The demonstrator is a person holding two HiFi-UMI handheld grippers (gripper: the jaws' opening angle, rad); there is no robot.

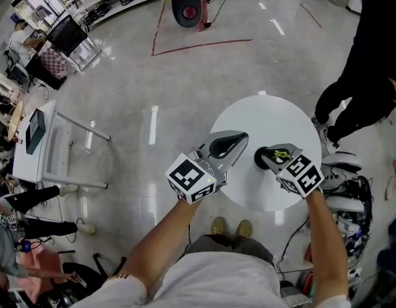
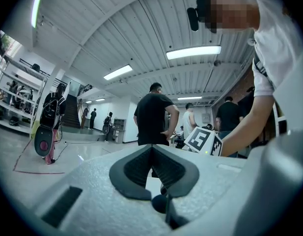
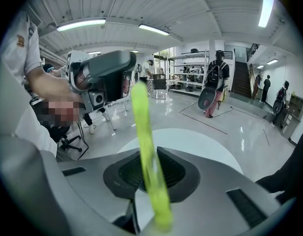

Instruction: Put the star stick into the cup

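Yellow-green star stick (image 3: 144, 132) pinched upright between the jaws of the right gripper (image 3: 149, 156); left gripper (image 2: 151, 151) pressed together, empty.

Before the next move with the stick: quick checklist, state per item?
1. Stick gripped: ok. The right tongs are shut on the green stick, which stands up between them.
2. Star end located: cannot tell. The stick is blurred and no star shows.
3. Cup located: not ok. No cup can be made out in any view.
4. Left tongs free: ok. They are shut with nothing between them.
5. Surface below: ok. The white round table lies under both tongs.
6. Bystander clearance: cannot tell. A person in black stands by the table's far right edge.
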